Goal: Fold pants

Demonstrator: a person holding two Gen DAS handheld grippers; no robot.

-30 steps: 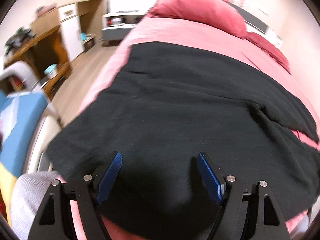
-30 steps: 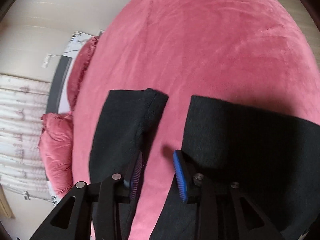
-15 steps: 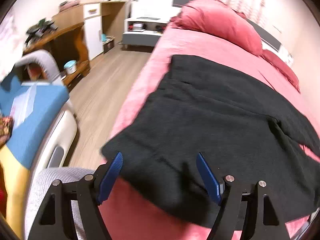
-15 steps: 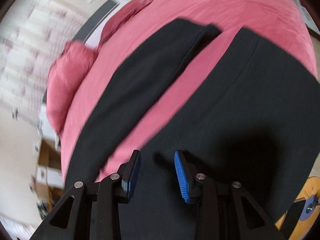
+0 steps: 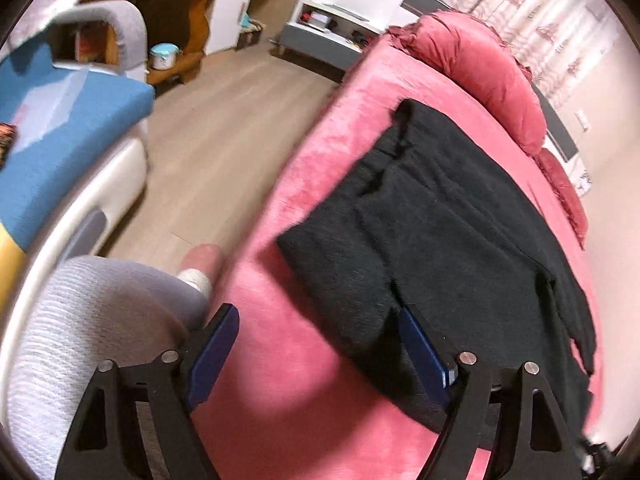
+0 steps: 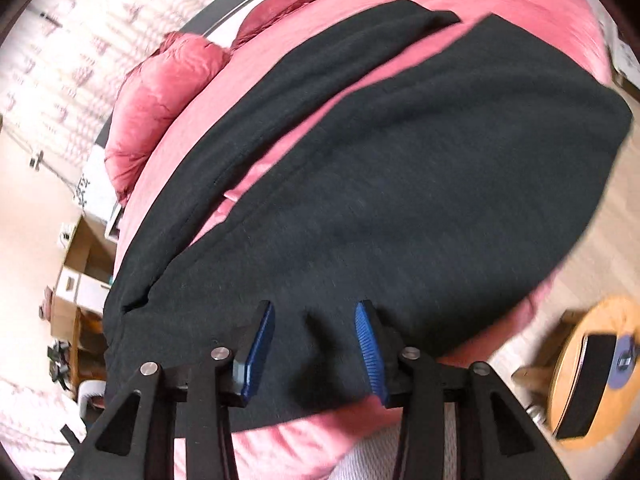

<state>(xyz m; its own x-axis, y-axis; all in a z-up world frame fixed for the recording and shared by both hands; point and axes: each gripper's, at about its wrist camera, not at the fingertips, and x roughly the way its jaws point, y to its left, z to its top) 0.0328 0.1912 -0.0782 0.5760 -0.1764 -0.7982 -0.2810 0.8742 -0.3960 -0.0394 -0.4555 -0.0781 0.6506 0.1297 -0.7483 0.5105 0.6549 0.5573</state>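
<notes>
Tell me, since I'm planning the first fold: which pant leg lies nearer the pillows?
The narrower-looking leg, running beside the pillows. The other leg lies toward the bed's floor-side edge.

No readable text, label, brand or number reaches you in either wrist view; nothing legible ahead of, beside or between jaws.

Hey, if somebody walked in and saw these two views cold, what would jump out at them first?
The black pants spread across the pink bed, the two legs lying apart with a strip of pink between them in the right wrist view. Next, both grippers' blue pads: the left gripper open over the pants' near edge, the right gripper open above the fabric. A puffy pink pillow sits at the bed's head.
</notes>
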